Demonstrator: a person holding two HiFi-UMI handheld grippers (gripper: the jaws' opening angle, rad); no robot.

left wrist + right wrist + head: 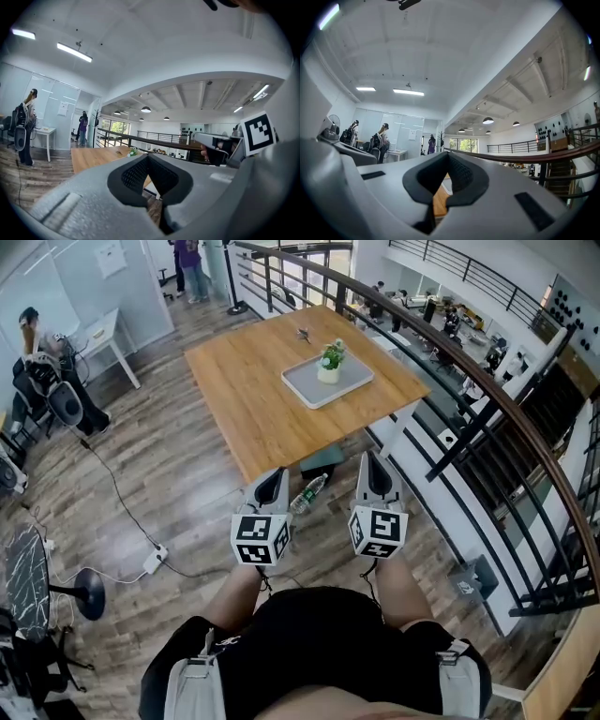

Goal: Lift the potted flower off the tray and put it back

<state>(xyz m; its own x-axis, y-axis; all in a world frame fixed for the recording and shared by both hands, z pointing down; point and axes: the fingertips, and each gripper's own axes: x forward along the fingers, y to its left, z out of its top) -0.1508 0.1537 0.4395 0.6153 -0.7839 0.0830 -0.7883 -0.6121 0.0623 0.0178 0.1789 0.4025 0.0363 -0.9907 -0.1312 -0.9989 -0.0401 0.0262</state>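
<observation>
Potted flower (329,362), green sprigs in a small white pot, stands upright on the flat grey rectangular tray (354,382) on the smooth wooden table (244,390), well apart from the left gripper (275,476) and right gripper (373,465), both closed and empty.

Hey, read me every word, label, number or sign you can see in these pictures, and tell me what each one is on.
No text here can be read.
Marker cubes: black-and-white square patterns only, no letters.
Sheet on the glass wall: too small to read.
Bottle label: too small to read.
Mark on the shorts: too small to read.
</observation>
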